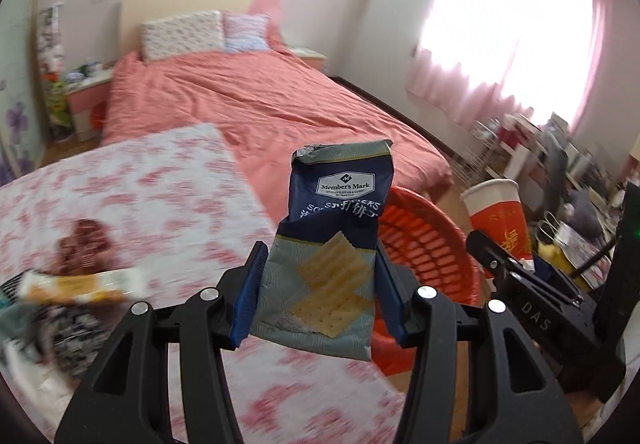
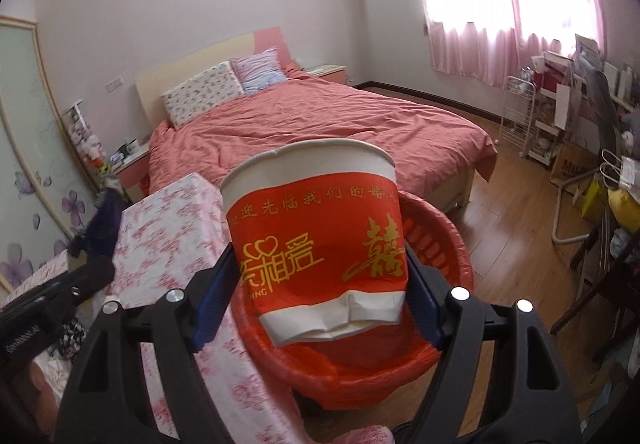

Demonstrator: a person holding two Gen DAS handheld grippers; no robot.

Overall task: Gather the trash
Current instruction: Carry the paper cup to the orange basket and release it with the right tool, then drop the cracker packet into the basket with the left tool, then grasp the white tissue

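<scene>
Left gripper [image 1: 320,276]: reaching forward, its blue pads [image 1: 250,292] pressing in on both sides of a wrapper [image 1: 332,244].
Right gripper [image 2: 316,280]: pointing forward beside the left one, clamping a dented cup [image 2: 316,240] between its fingers.

Both wrist views bedward, sharing bed [image 1: 256,99]

Torn-open blue cracker wrapper [image 1: 334,240] and crumpled red paper cup [image 2: 316,244] stand upright above the red basket [image 2: 440,244].
</scene>
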